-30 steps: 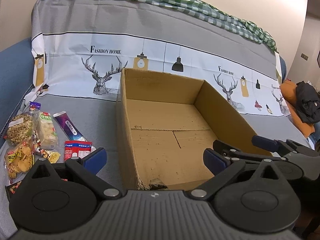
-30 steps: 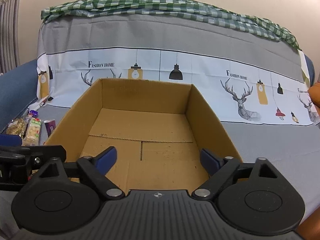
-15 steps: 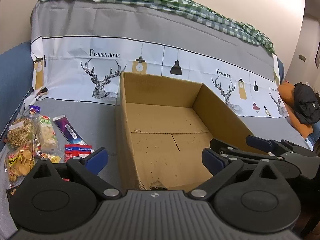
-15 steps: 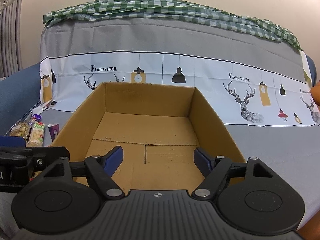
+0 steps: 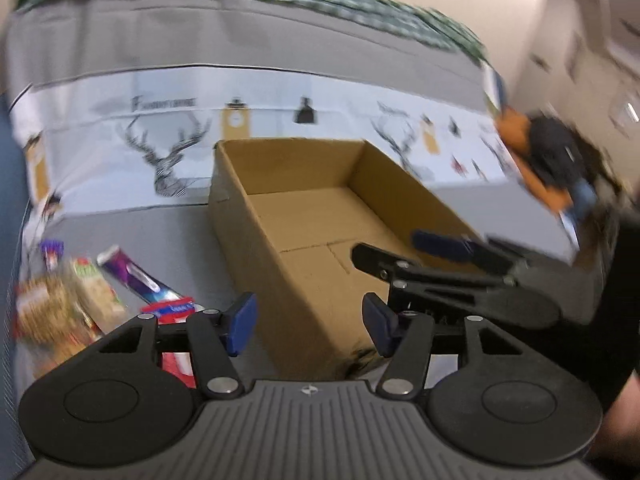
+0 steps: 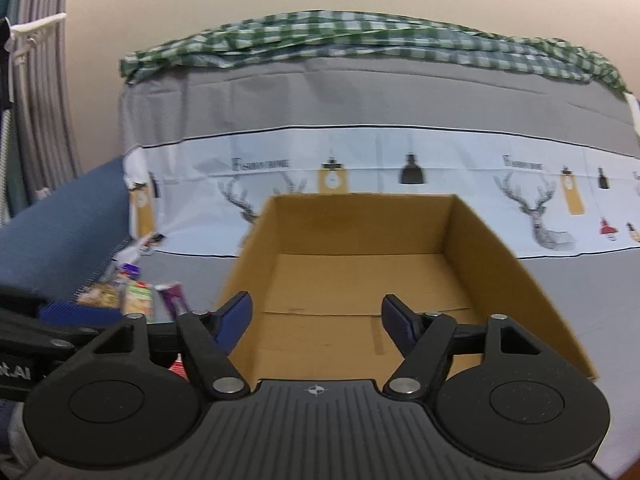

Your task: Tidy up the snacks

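While their jaws are closing, both left tongs [image 5: 310, 328] and right tongs [image 6: 316, 322] stand partly open, holding nothing.

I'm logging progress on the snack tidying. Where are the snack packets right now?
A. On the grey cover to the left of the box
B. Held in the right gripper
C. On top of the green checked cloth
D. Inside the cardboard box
A: the snack packets lie on the grey cover left of the cardboard box, whose floor is bare.
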{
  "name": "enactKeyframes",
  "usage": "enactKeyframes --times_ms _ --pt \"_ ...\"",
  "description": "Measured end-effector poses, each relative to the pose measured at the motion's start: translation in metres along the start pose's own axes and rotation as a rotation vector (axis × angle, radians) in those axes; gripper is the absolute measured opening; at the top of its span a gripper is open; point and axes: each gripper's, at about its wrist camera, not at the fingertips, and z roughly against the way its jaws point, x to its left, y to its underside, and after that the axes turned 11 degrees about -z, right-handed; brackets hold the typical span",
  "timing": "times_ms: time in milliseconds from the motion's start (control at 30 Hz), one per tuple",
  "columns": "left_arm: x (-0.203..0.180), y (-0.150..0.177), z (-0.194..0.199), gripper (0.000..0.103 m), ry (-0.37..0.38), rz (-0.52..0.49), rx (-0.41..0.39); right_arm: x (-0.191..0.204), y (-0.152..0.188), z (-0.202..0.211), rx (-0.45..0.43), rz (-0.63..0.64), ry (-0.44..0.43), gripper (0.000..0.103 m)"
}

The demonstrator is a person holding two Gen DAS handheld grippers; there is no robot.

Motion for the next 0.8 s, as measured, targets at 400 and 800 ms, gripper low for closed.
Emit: enactKeyframes --times_ms 400,800 --pt "0.108 0.08 -0.01 0.051 -0.081 0.138 0.194 0.078 0.02 -0.005 0.098 0.053 -0.253 0.047" --pt "0.138 0.105 -0.044 0.072 -0.195 0.149 0.458 0.125 0.079 -0.071 0.236 0.206 -0.235 0.05"
